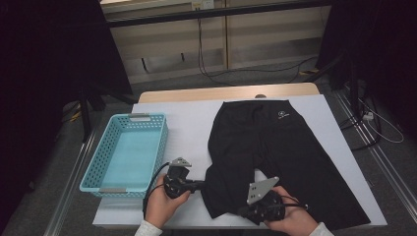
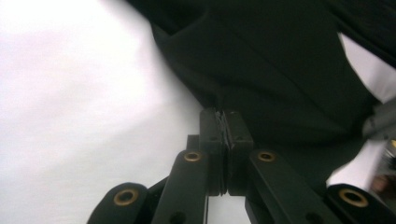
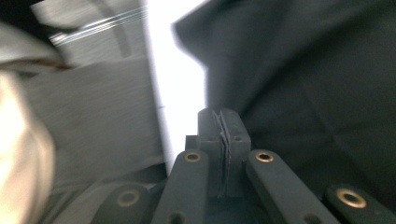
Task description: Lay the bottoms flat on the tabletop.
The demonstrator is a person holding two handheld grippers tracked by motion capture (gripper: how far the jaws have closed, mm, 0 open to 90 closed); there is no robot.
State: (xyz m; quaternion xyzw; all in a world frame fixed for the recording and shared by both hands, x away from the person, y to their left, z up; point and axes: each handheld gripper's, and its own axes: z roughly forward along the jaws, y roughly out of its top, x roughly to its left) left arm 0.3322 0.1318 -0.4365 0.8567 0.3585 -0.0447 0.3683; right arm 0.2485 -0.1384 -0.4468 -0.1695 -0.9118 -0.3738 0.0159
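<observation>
A: Resting low at the near table edge, both hands are angling their tools inward; the left gripper (image 1: 202,185) is pinching the hem of the black stretch-fabric shorts (image 1: 275,147), jaws pressed together.

B: The right gripper (image 1: 244,210) is lying on the same leg's lower edge, jaws closed; whether cloth is caught, I cannot tell.

A: The shorts are lying flat on the white table sheet (image 1: 187,123). A light-blue perforated plastic basket (image 1: 129,153) is sitting left, apart from them.
</observation>
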